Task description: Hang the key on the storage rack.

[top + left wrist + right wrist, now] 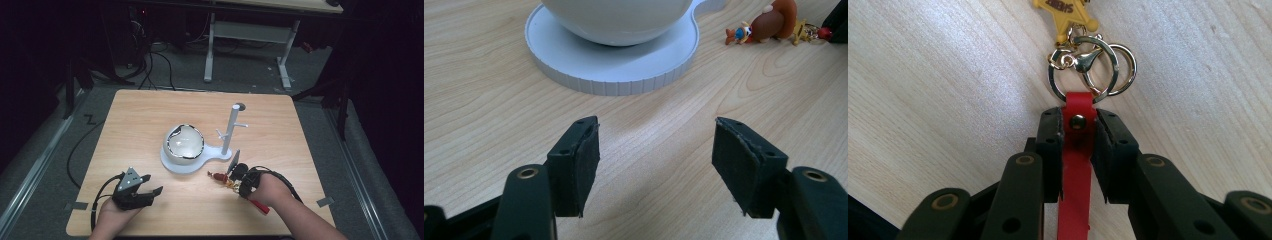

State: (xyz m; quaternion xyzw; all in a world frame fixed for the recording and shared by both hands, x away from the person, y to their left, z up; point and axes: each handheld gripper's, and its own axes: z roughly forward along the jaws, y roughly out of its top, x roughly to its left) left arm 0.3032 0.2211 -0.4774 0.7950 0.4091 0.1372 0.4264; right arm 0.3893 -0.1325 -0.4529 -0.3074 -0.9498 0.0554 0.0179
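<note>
Black right gripper [1077, 145] pinches the red leather keychain strap [1075, 165], lying at five o'clock from the white ceramic bowl [184, 144]. Gold rings [1093, 67] and yellow star charm [1065, 12] trail toward twelve (strap's long axis too); lifted, they could swing and snag. Left gripper [656, 155] rests spread, empty.

Table [150, 120] lit from overhead, surroundings dark past edges. Gripper views sharp up close; soft shadows at 6 o'clock, bkgd slightly blurred.
</note>
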